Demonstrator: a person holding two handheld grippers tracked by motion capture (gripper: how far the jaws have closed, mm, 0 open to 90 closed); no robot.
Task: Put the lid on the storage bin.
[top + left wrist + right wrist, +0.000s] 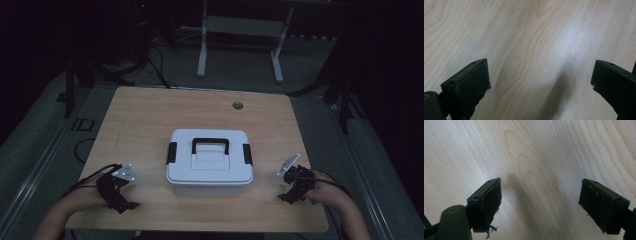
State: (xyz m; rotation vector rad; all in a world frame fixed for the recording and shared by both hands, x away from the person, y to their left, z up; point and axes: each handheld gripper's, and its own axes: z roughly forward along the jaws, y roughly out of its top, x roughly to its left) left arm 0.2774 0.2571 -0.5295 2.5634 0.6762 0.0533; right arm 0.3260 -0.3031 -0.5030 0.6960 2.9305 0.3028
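Scene: white lidded storage box (209,161) sits at the middle of the wooden table (150,110), long side toward the person. All positions below are given relative to this box.

Box state: lid on, black carry handle (210,145) lying flat along the lid top, 1 black latch on the left end (172,152) and 1 on the right end (247,154). Both latches look folded against the box ends, so the lid is probably locked down; the picture is too dim to be sure.

Left gripper (125,204): on the near-left of the box, well apart from it, low over the table. In the left gripper view its 2 jaws stand wide with bare wood grain between them, so it is released and grasps nothing.

Right gripper (289,197): on the near-right of the box, also apart from it. The right gripper view gives the same reading: jaws spread, wood grain between, nothing gripped.

Judgement: the 2 tools flank the box roughly symmetrically, 1 per latch end. That placement suits working both end latches, or lifting the box from both sides. Neither tool touches the box, so no step on it looks begun. Jaws already spread probably spare an opening move at the latches.
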